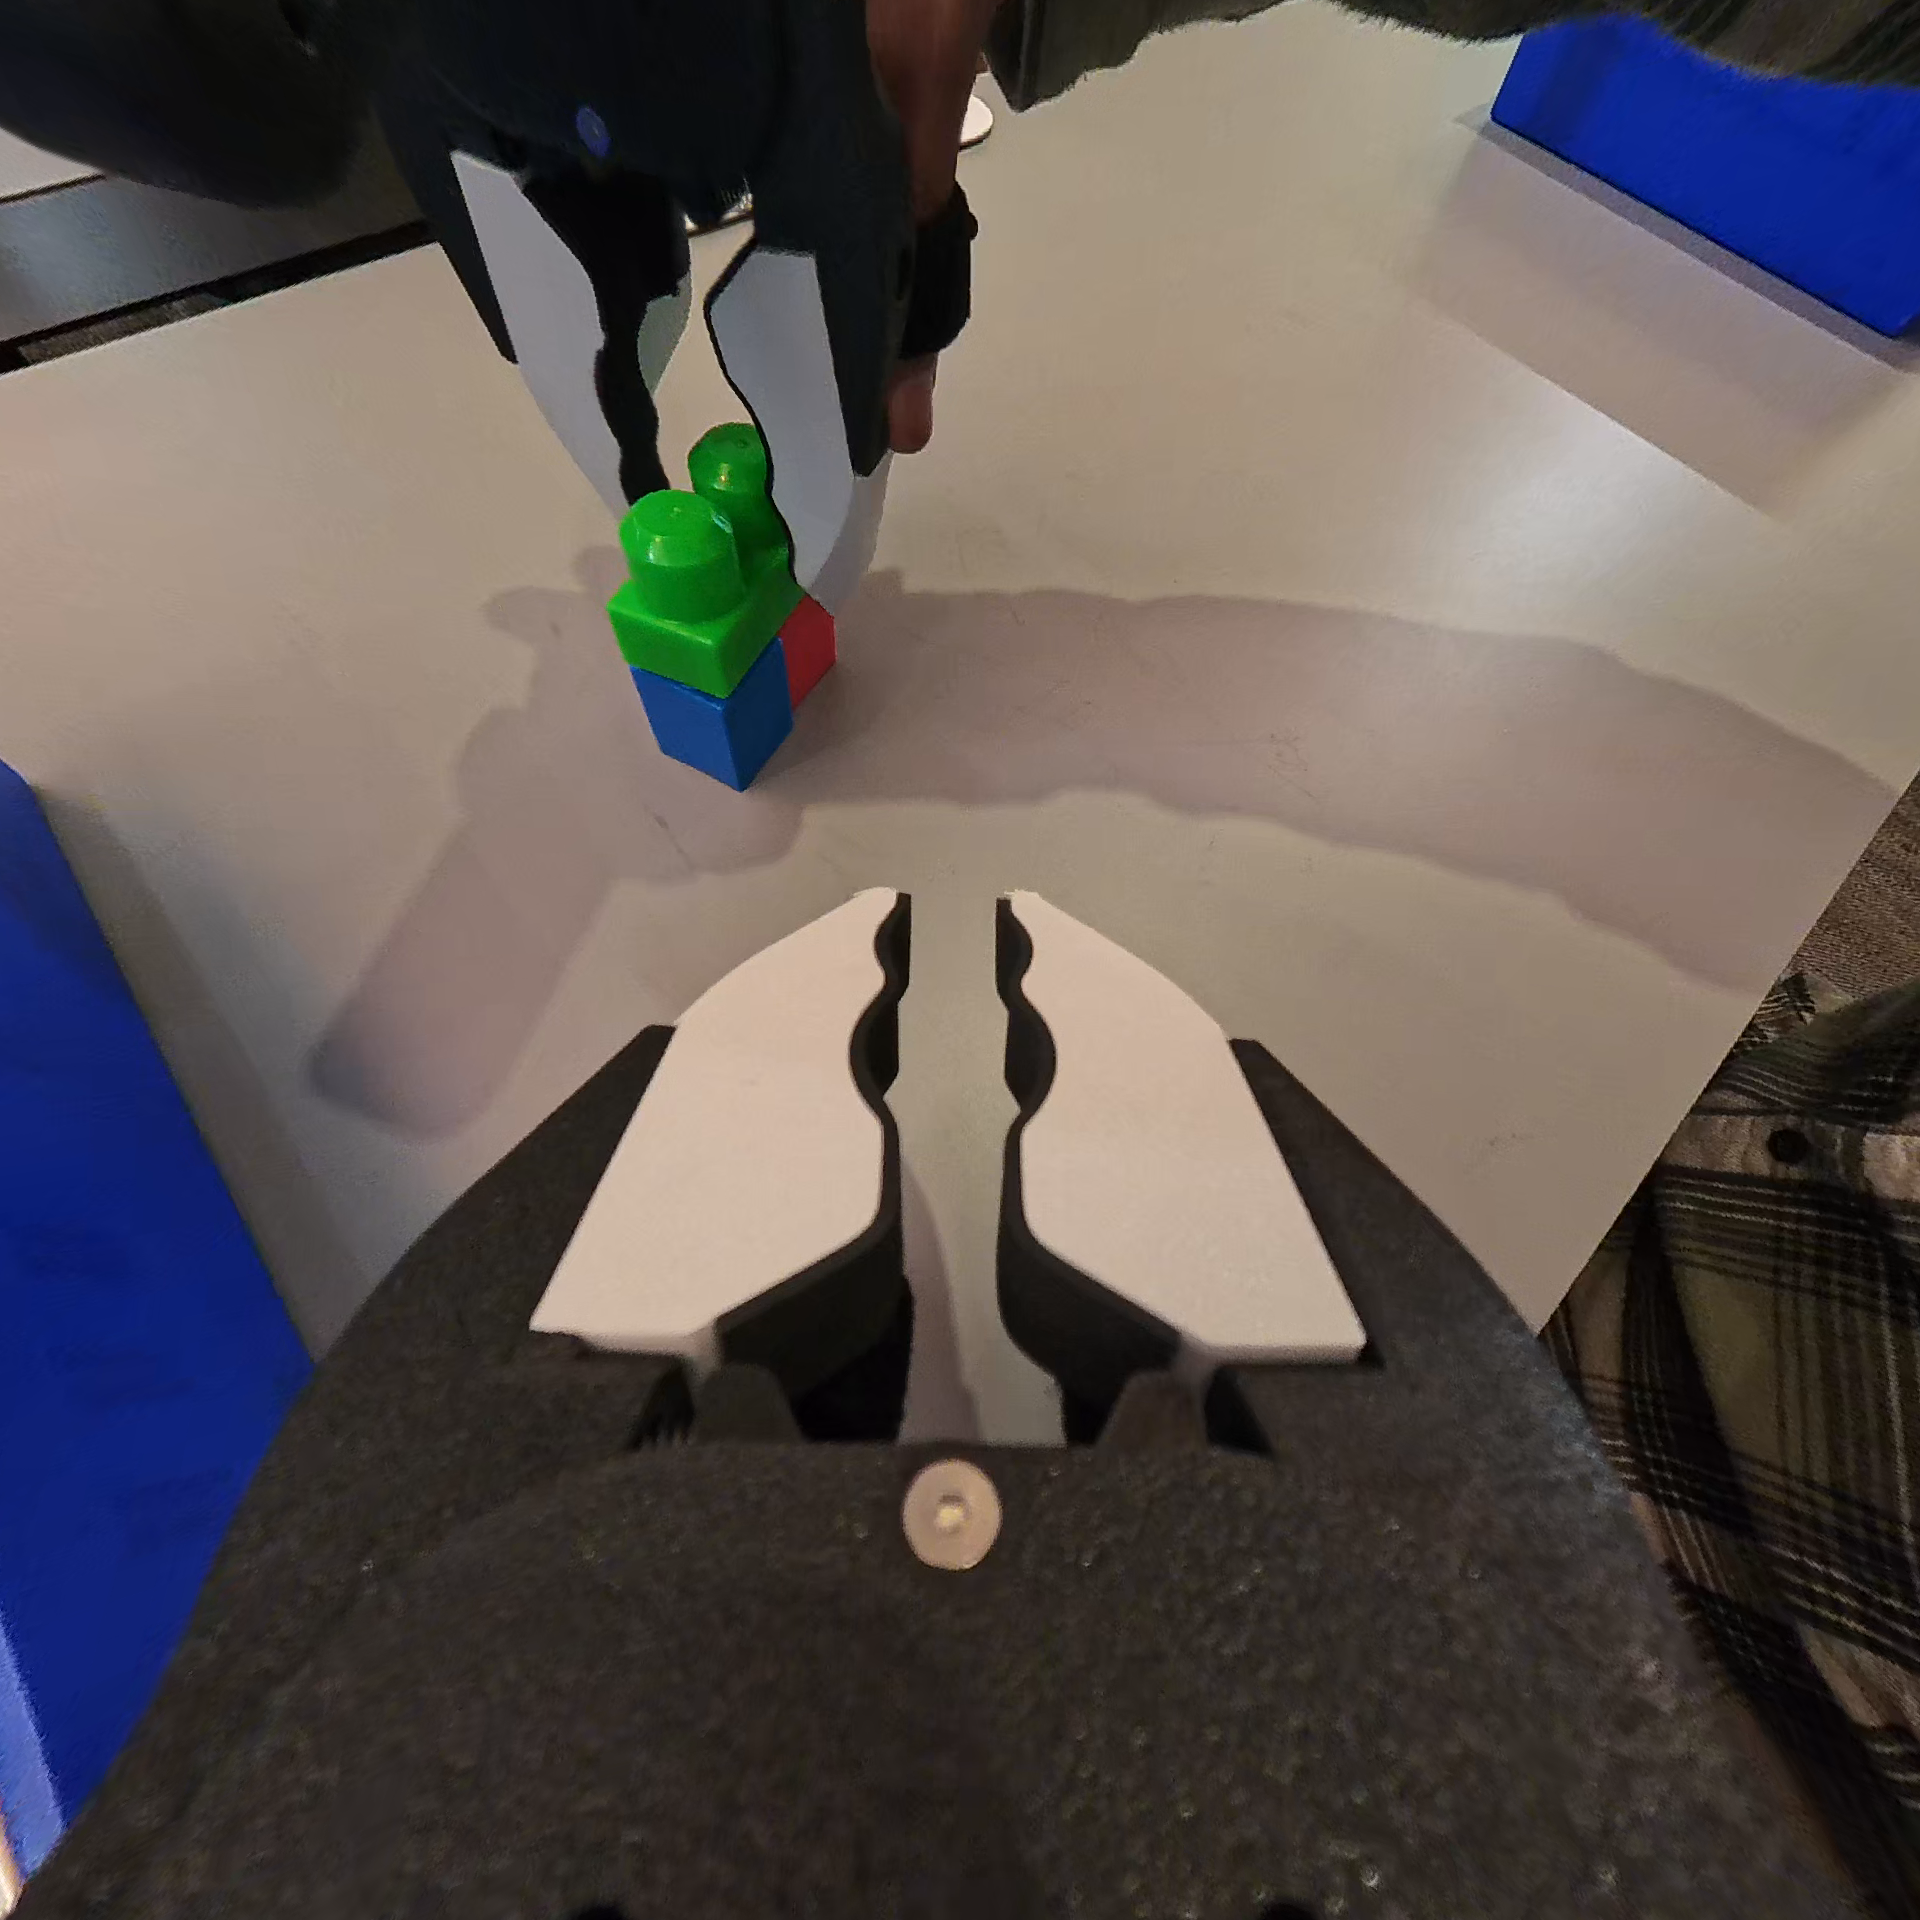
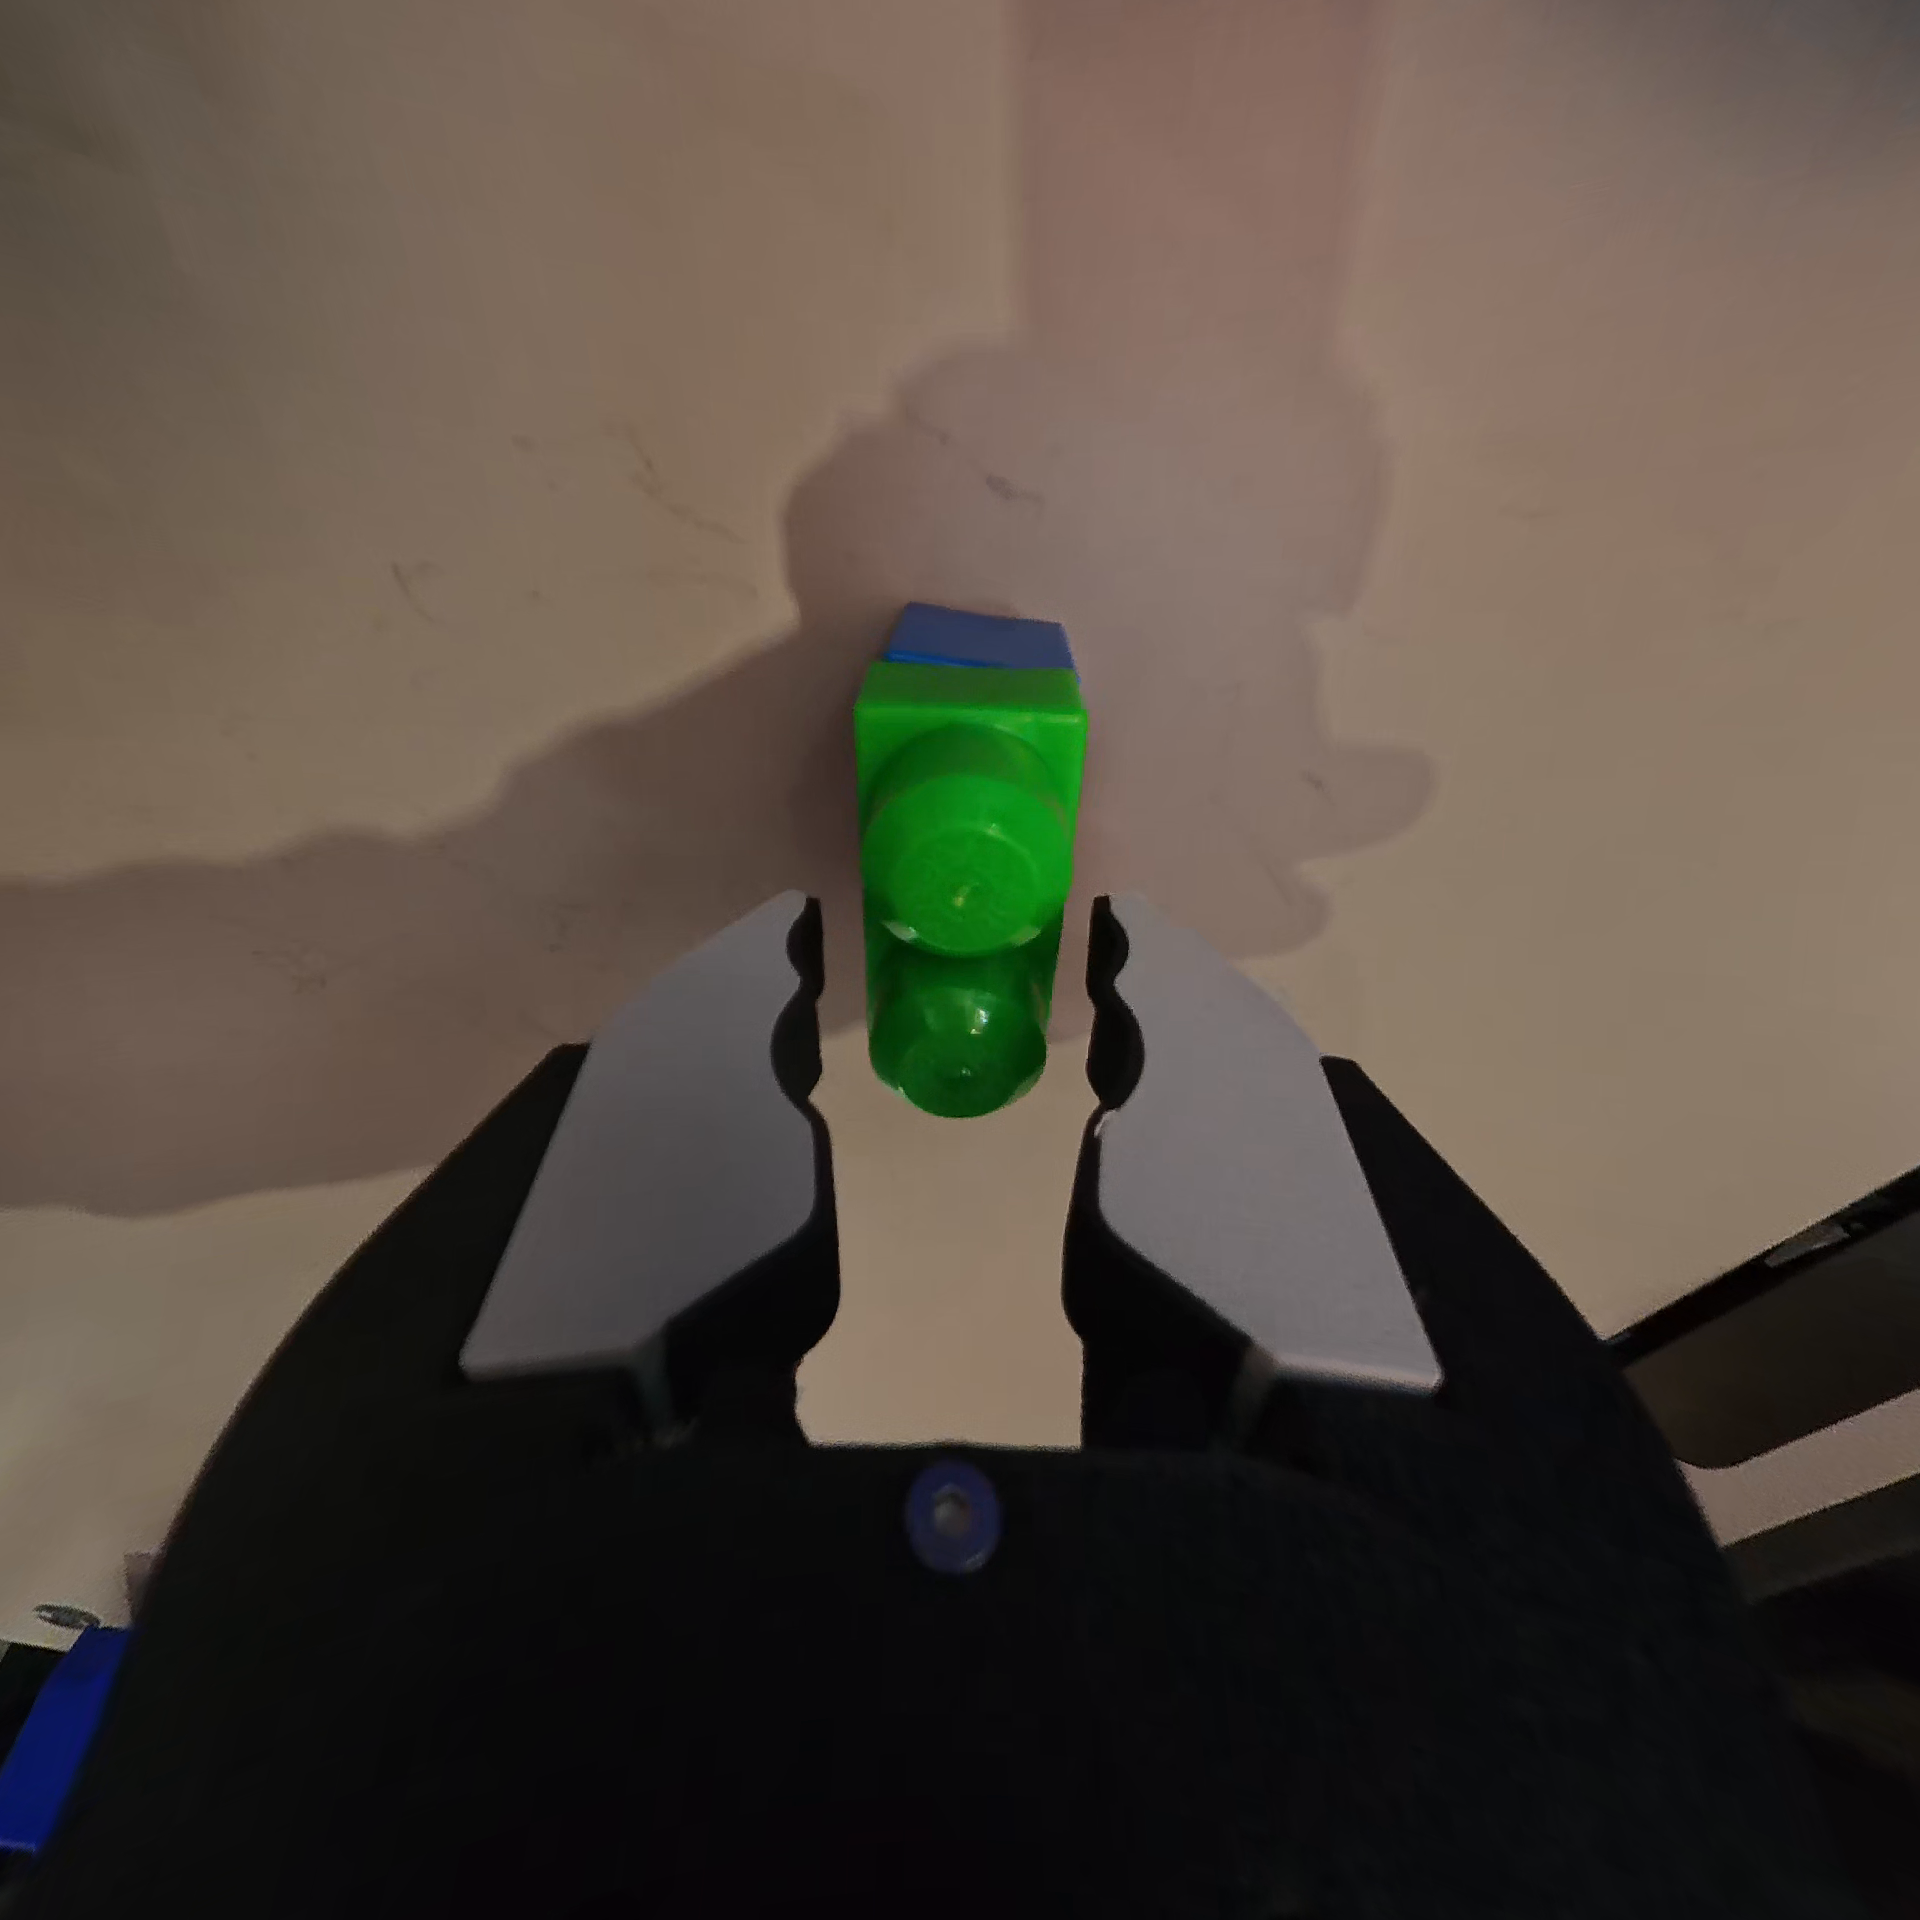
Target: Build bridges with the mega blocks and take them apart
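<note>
White tabletop (image 1: 1299, 436) fills both views, with blue bins at its far right (image 1: 1714, 156) and near left (image 1: 94, 1195) edges in the left wrist view. Your small bridge stands left of centre on the table: a green block (image 1: 696, 603) with two studs sits across a blue block (image 1: 717, 717) and a red block (image 1: 810, 649) standing side by side. Your right gripper (image 2: 956, 914) hovers right above it with its fingers (image 2: 1195, 1091) spread wider than the green block (image 2: 971, 831), one on each side, not touching it. Your left gripper (image 1: 954, 899) waits nearer to you, well apart from the blocks, its jaws narrowed to a slim gap with nothing between them. A plaid sleeve (image 1: 1766, 1299) shows at the near right.
</note>
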{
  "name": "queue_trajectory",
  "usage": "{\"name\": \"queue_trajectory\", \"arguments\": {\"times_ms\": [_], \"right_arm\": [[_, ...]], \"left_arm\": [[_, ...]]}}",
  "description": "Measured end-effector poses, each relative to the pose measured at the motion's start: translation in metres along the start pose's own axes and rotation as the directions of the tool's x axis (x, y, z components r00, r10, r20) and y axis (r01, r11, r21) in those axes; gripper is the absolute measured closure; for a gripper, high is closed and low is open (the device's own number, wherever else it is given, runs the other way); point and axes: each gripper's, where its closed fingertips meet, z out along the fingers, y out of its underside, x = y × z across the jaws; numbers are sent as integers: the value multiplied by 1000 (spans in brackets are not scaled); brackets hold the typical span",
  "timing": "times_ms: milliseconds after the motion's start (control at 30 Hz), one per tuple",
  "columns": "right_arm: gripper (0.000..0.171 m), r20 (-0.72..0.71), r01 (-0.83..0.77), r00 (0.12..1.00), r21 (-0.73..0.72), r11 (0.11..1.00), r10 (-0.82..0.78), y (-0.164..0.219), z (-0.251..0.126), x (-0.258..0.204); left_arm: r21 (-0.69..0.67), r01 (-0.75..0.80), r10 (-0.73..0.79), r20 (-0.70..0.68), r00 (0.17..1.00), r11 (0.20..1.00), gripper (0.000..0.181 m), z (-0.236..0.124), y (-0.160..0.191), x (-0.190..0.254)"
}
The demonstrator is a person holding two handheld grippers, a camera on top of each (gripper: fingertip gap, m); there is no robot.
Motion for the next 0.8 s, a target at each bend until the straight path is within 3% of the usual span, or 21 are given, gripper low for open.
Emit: {"name": "queue_trajectory", "arguments": {"times_ms": [167,300,800], "right_arm": [[124,4,0,1000,-4,1000,0,1,4,0],[135,5,16,1000,-27,1000,-16,5,10,1],[136,1,-18,1000,-9,1000,18,30,-7,-1]], "left_arm": [[-2,2,-2,1,1000,1000,166,0,1,-1],[-5,4,-4,5,1000,1000,165,2,2,-2],[23,10,-10,8,1000,1000,152,26,-12,-17]]}}
